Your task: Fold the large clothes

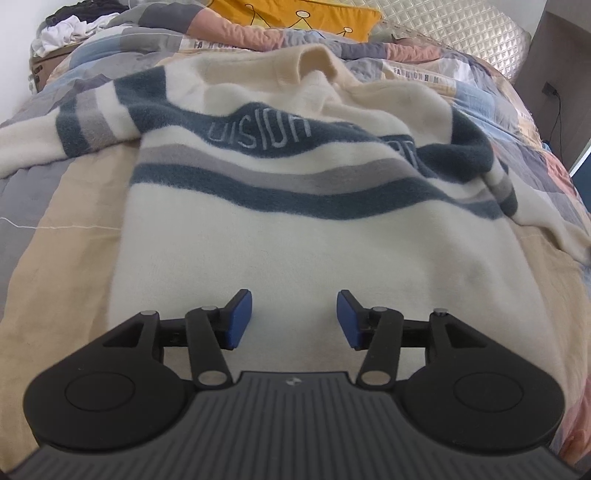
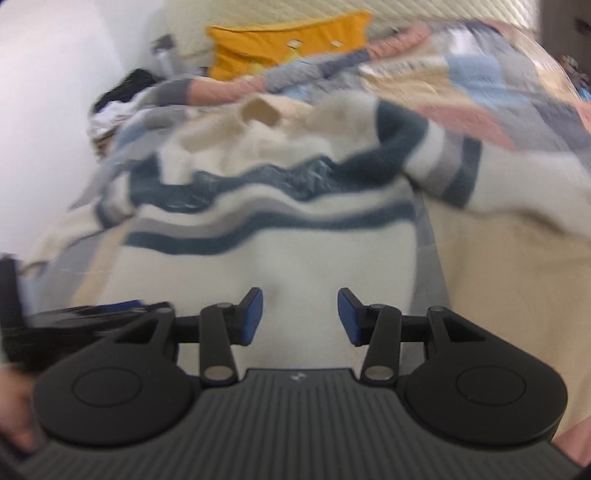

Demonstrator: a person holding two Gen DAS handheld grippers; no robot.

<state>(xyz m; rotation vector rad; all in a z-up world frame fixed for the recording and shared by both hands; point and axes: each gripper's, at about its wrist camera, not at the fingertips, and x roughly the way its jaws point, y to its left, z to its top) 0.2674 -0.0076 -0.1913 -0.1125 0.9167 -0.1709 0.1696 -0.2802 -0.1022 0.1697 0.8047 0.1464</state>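
A cream fleece sweater (image 1: 314, 251) with dark teal and grey stripes lies face up on the bed, collar (image 1: 317, 59) at the far end, hem nearest me. Its left sleeve (image 1: 74, 125) spreads out to the left; the right sleeve (image 1: 491, 173) lies rumpled over the body's right side. My left gripper (image 1: 294, 319) is open and empty just above the hem. In the blurred right wrist view the same sweater (image 2: 295, 258) shows, with one sleeve (image 2: 461, 166) out to the right. My right gripper (image 2: 300, 317) is open and empty above the hem.
A patchwork quilt (image 1: 62, 236) covers the bed. A yellow pillow (image 1: 295, 14) and a quilted headboard (image 1: 461, 33) are at the far end. A heap of clothes (image 1: 70, 26) lies far left. The left gripper's body (image 2: 74, 325) shows at the right view's left edge.
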